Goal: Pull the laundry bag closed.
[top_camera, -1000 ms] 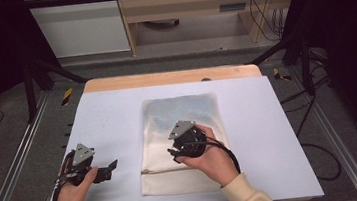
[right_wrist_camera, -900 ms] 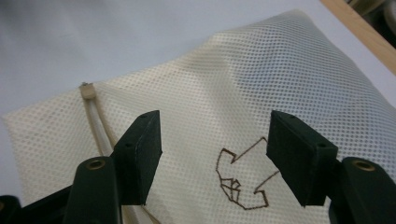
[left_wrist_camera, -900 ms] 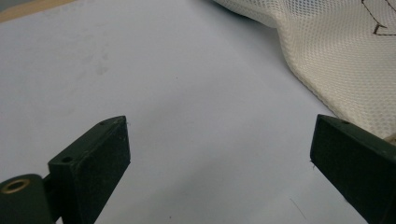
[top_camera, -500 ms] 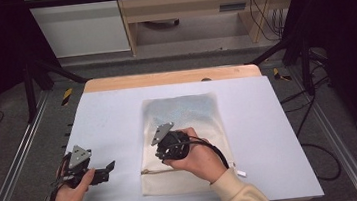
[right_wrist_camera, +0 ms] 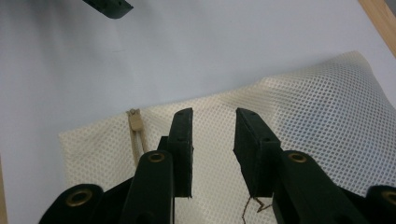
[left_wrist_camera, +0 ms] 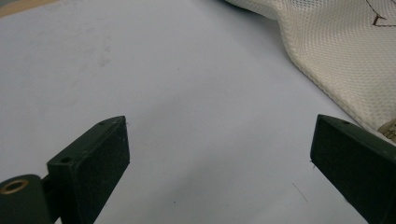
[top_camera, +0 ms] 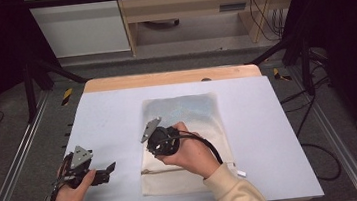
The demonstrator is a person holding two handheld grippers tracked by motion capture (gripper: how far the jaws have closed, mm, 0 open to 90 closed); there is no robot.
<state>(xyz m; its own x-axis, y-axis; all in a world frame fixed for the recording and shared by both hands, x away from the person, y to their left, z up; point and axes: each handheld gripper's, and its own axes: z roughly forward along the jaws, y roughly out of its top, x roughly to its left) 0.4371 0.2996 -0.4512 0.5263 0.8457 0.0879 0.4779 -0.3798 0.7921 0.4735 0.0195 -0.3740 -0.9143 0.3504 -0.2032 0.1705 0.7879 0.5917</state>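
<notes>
Right claw (right_wrist_camera: 212,140) jaws have just been closing, now a narrow gap, nothing pinched, hovering over the mesh bag (top_camera: 186,145) near its zipper pull (right_wrist_camera: 135,120). Looks like reaching for the zipper; next needs the pull between the jaws. Right hand tilted leftward. Left claw (left_wrist_camera: 219,154) wide open, empty, resting on the desk (top_camera: 113,122) left of the bag.

- Setting: a lab-style recording bay, not a home.
- Counter (top_camera: 108,118): a white sheet over a wooden top, standing alone on grey carpet.
- Metal rails (top_camera: 9,183): aluminium rails run along both sides of the counter.
- Black frame struts (top_camera: 38,75): angled supports rise at the far corners.
- Cables (top_camera: 263,16): loose wiring hangs by plain wooden furniture (top_camera: 181,2) behind.
</notes>
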